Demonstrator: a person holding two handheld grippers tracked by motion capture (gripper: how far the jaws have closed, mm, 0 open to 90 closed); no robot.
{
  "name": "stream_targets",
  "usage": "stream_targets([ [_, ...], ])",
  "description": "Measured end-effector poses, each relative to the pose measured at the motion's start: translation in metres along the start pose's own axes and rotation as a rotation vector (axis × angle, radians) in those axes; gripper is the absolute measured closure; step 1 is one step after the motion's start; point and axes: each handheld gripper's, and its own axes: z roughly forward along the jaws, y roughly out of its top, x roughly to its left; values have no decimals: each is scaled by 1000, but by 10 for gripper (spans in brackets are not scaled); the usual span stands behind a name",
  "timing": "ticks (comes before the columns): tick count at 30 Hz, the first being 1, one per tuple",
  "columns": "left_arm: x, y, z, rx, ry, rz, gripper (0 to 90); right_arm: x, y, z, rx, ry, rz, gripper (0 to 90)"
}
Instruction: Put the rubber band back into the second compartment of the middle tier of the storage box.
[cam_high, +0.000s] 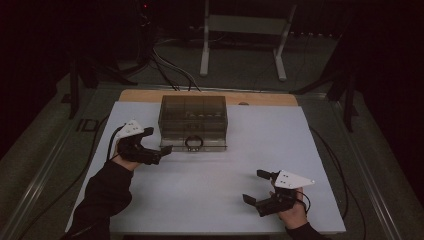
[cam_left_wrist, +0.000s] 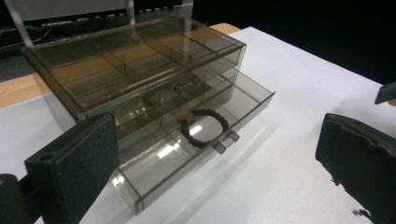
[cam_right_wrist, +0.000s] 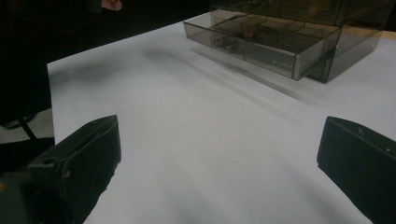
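A smoky clear plastic drawer box (cam_high: 192, 112) stands at the back middle of the white sheet, its bottom drawer (cam_left_wrist: 196, 144) pulled out toward me. A dark beaded bracelet (cam_left_wrist: 203, 128) lies in that drawer near its front wall; it shows from above as a dark ring, the bracelet (cam_high: 194, 142). My left gripper (cam_high: 159, 141) is open just left of the drawer's front corner, nothing between its jaws. My right gripper (cam_high: 256, 186) is open near the front right of the sheet, well apart from the box (cam_right_wrist: 299, 28).
The white sheet (cam_high: 210, 185) covers a wooden table (cam_high: 145, 95). Cables (cam_high: 170, 67) and a white metal stand (cam_high: 242, 30) sit on the floor behind. The right jaw tip (cam_left_wrist: 385, 93) shows far off in the left gripper view.
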Motion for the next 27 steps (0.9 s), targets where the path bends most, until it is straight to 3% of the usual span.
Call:
stream_targets([
  [12,2,-29,-9,6,27,-11,3,0,0,2,4,9,4,0],
  [15,0,-36,-12,-7,17,-30,3,-1,0,3,5,9,5,0],
  [27,-9,-58,-16,-15,26,-13,3,-1,0,5,8,9,7,0],
])
